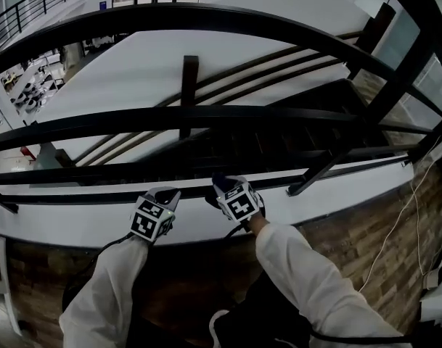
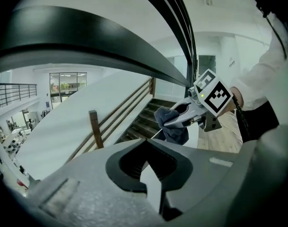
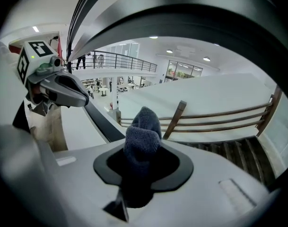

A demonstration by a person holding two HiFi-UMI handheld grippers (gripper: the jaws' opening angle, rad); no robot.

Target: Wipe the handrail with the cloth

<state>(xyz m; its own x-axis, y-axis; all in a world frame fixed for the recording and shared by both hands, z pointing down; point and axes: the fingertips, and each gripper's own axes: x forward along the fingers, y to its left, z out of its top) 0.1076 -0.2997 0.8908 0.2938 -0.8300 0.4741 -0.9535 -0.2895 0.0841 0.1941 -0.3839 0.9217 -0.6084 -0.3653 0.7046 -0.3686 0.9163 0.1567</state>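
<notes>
The black handrail (image 1: 206, 17) arcs across the top of the head view, with thinner black rails (image 1: 206, 114) below it. My right gripper (image 1: 222, 188) is shut on a dark blue cloth (image 3: 143, 136), which bulges up out of its jaws. The cloth (image 2: 174, 130) also shows in the left gripper view, hanging under the right gripper (image 2: 170, 122) just beneath the rail. My left gripper (image 1: 165, 194) is beside it, to the left, at the lowest rail; its jaws are together with nothing between them. The two grippers stand a short way apart.
A white ledge (image 1: 75, 227) runs under the rails above a wood-panelled wall (image 1: 366, 238). Beyond the railing, dark stairs (image 1: 279, 140) with a wooden banister (image 1: 189, 85) go down to an open hall. A white cable (image 1: 398, 223) hangs at the right.
</notes>
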